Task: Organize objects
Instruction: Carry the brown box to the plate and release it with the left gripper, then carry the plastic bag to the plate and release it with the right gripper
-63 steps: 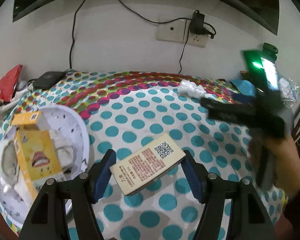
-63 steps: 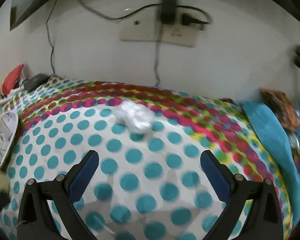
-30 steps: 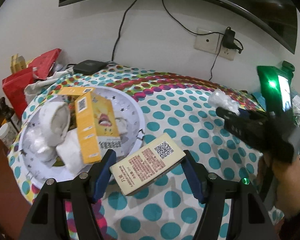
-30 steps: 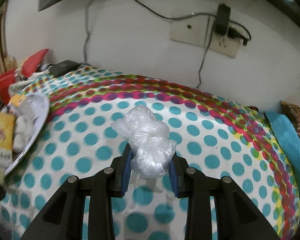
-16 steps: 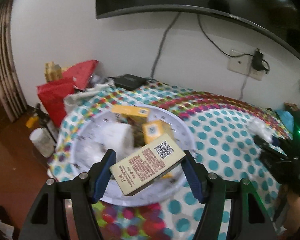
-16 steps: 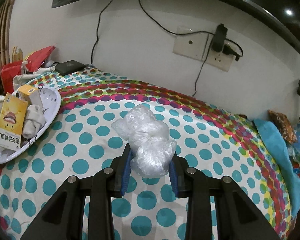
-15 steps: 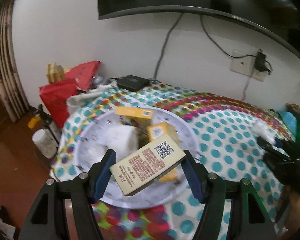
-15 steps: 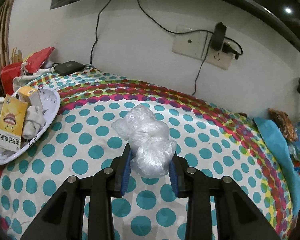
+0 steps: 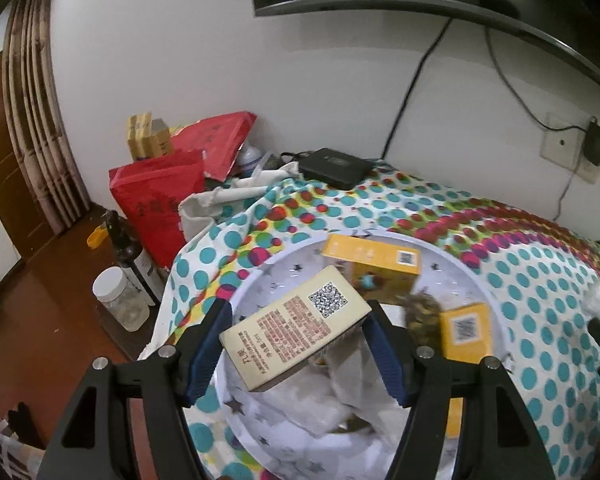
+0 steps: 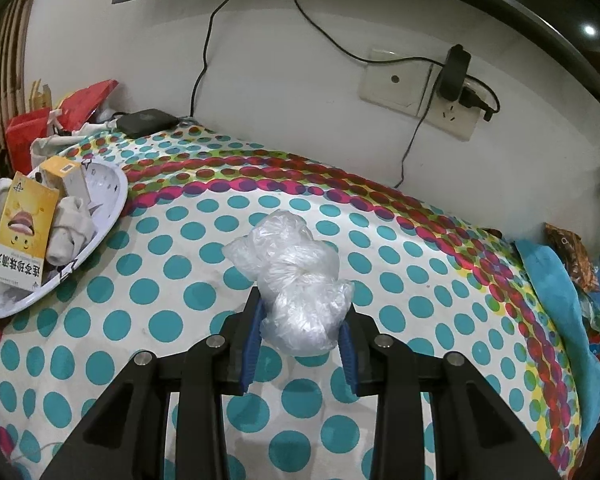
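- Left wrist view: our left gripper [image 9: 296,344] clamps the beige box [image 9: 296,338] across its long sides. It is stiff and light, so this hold suits it. A second ago it hung beside the white basin [image 9: 456,254]; now it hangs over it.
- Right wrist view: our right gripper [image 10: 300,334] pinches the plastic bag wad [image 10: 294,276], soft and slippery, above the table's middle; earlier the jaws stood wide.

The yellow box [image 10: 22,232] in the basin [image 10: 108,216] bears upside-down black Chinese characters; the beige box [image 9: 296,334] carries a QR code and unreadably small red print.
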Demonstrator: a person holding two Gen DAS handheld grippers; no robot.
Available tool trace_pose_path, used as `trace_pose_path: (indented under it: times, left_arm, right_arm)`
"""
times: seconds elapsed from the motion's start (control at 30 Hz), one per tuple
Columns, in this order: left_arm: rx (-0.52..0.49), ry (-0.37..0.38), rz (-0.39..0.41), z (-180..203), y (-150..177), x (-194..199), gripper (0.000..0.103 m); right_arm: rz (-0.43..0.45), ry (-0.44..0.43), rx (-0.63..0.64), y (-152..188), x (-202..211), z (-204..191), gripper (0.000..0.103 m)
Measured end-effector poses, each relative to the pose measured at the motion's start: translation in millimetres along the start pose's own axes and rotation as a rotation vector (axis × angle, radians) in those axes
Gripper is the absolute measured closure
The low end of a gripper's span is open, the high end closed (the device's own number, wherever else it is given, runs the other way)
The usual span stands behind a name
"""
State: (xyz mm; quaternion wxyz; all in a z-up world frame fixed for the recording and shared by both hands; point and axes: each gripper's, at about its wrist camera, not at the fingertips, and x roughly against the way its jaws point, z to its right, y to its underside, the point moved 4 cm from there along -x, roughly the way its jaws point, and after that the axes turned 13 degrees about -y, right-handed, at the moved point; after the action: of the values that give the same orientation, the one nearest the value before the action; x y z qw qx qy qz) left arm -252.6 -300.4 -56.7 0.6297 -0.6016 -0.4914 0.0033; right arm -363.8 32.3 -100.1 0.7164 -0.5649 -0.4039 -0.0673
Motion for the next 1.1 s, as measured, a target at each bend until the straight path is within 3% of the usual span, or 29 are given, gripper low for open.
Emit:
trace_pose_path:
  times: [0.1, 0.2, 0.23, 0.37, 0.5, 0.67, 0.9, 1.1]
  left_arm:
    - [0.007, 0.004, 0.008, -4, -3, -7, 0.033]
    - [0.001, 0.070, 0.023, 1, -3, -6, 0.011]
    - [-0.007, 0.073, 0.045, 0, 0, 1, 0.010]
    - [-0.049, 0.046, 0.108, -9, 19, 23, 0.009]
    - [-0.006, 0.090, 0.103, -27, 48, 46, 0.009]
    - [-0.025, 0.042, 0.130, -39, 83, 69, 0.009]
    - [-0.040, 0.040, 0.122, -33, 100, 66, 0.009]
    - [-0.021, 0.073, 0.080, -31, 105, 60, 0.009]
  right_arm:
    - [-0.001, 0.002, 0.000, 0, 0, 0, 0.072]
    - [0.004, 0.004, 0.001, 0, 0, 0, 0.071]
    - [0.003, 0.003, 0.000, 0, 0, 0, 0.071]
    - [0.014, 0.004, -0.005, 0, 1, 0, 0.071]
    - [0.011, 0.004, 0.003, 0, 2, -1, 0.071]
    - [0.009, 0.013, 0.046, 0, 2, -9, 0.071]
    - [0.007, 0.004, 0.091, -3, 1, -25, 0.071]
    - [0.034, -0.069, 0.061, -27, 10, -60, 0.071]
